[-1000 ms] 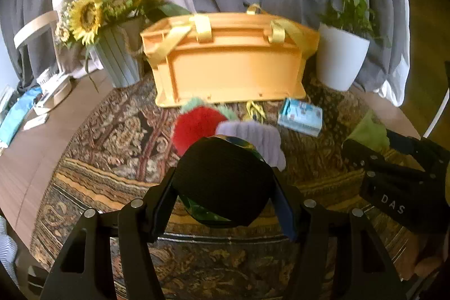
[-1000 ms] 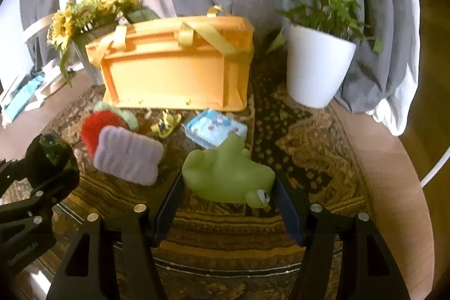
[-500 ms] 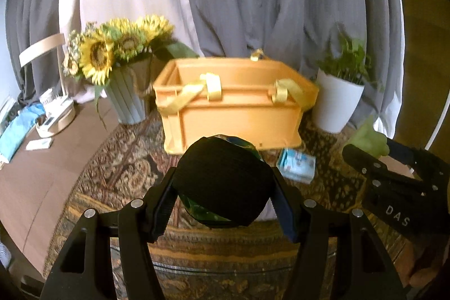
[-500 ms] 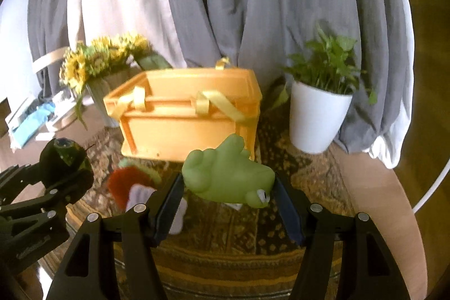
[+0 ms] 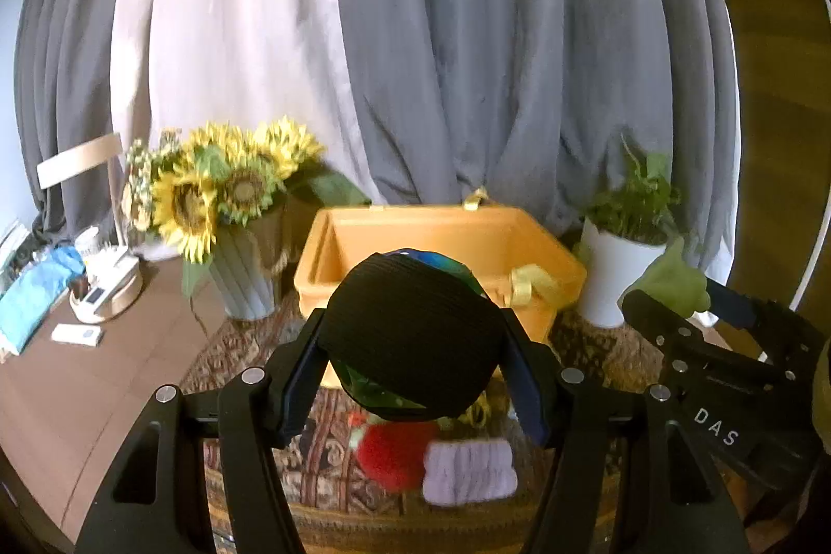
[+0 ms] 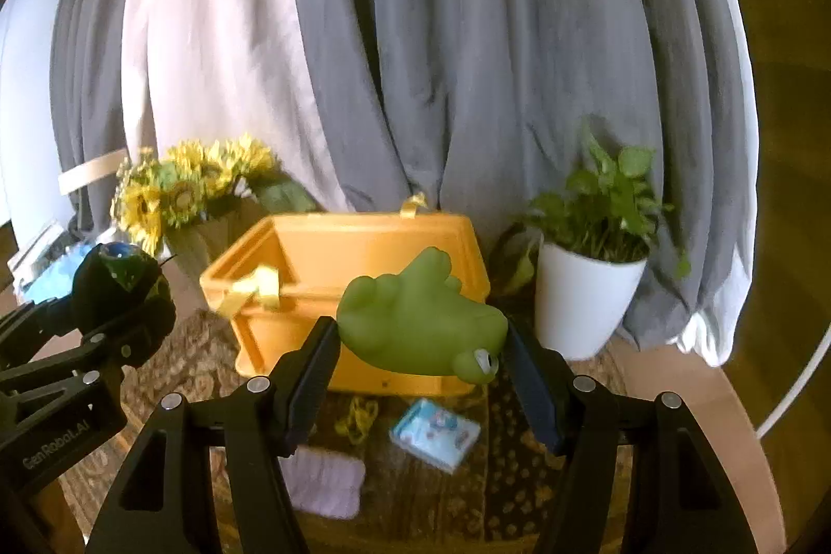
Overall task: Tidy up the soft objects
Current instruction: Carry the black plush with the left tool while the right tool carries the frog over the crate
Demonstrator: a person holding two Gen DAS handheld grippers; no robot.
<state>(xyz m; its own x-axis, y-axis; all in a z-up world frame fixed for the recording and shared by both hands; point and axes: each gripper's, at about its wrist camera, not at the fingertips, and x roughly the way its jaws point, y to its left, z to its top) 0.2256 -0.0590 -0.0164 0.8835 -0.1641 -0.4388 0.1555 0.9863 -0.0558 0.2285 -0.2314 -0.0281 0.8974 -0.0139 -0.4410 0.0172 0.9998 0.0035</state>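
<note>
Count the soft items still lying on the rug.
2 surely soft: the red pompom and beside it the lilac knitted pad, before the orange crate. The held toys may hide others.

A black ribbed ball (image 5: 410, 336) with green and blue patches fills the centre of the left view, while a green frog toy (image 6: 420, 320) lies sideways at the centre of the right view. Behind both stands an open orange basket (image 6: 363, 253) with yellow handles. A red pompom (image 5: 389, 455) and a lilac knitted pad (image 5: 470, 471) lie at the lower centre of the left view.
</note>
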